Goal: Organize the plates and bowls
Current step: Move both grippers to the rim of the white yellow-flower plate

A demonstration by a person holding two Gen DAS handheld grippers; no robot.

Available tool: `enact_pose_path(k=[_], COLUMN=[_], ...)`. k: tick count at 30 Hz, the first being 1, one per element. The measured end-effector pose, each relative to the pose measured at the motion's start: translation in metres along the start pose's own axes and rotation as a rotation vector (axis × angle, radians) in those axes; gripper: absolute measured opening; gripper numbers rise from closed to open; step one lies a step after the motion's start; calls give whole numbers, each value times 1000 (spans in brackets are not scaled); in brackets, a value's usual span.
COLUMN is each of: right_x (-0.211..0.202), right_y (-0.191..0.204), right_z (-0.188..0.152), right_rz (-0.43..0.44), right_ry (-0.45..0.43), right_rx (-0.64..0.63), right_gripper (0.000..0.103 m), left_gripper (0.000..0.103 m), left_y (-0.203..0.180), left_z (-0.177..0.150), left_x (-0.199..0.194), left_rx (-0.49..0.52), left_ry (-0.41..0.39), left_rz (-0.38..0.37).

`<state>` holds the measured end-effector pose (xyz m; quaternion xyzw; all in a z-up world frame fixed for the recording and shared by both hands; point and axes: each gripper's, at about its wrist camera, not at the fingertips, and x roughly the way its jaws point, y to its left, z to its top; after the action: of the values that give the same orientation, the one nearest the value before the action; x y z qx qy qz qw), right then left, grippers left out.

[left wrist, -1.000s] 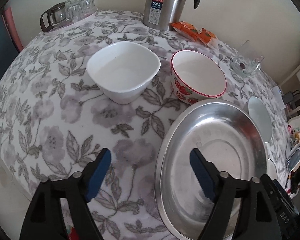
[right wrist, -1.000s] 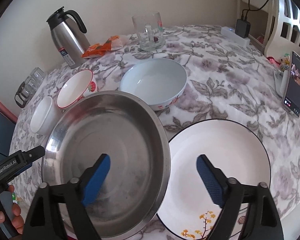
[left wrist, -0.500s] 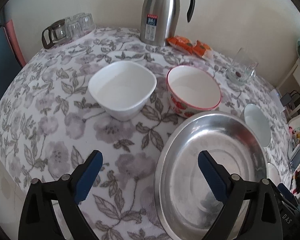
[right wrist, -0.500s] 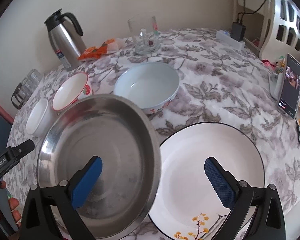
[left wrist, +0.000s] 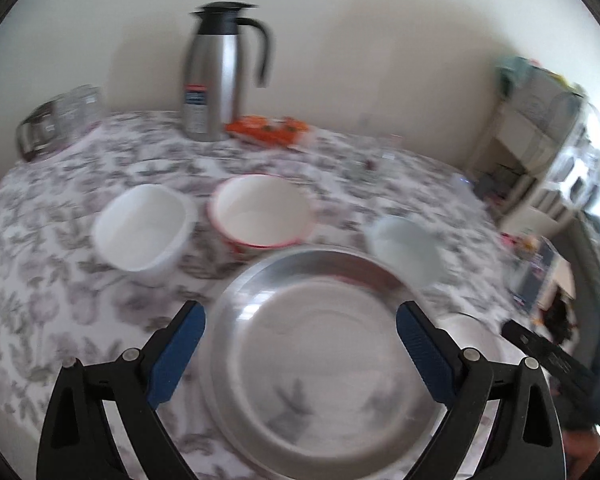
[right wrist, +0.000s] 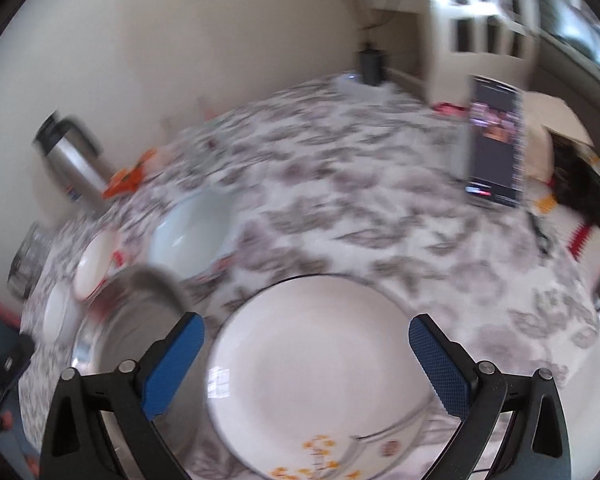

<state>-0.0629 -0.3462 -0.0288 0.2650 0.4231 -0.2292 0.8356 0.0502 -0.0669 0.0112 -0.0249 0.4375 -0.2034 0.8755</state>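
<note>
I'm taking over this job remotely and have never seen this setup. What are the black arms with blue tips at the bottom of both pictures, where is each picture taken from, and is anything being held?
Those are handheld tongs, one in each of a person's hands, with a fisheye camera on each looking along its fingers. One picture looks past the left tongs, the other past the right tongs. Both stand wide open, their jaws having just been opening, and hold nothing. On the floral tablecloth sit a steel pan framed by the left tongs, a white plate with yellow flowers framed by the right, a square white bowl, a red-rimmed bowl, a pale bowl and a steel thermos jug.
</note>
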Motion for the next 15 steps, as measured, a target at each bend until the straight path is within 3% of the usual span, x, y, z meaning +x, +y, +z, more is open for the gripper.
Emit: enact_pose_path(k=[6,15], right_x=[-3,25], right_y=[-55,-78], right_z=[5,-7], right_rz=[-50,-59], right_ry=[-4,125], right_rx=[143,226], right_gripper=[103,103], left_gripper=[97,96], left_y=[-49,-117], left_z=[-3,-2], left_x=[0,28], left_rx=[88,256], left_ry=[59,219], left_rz=[-108,-111])
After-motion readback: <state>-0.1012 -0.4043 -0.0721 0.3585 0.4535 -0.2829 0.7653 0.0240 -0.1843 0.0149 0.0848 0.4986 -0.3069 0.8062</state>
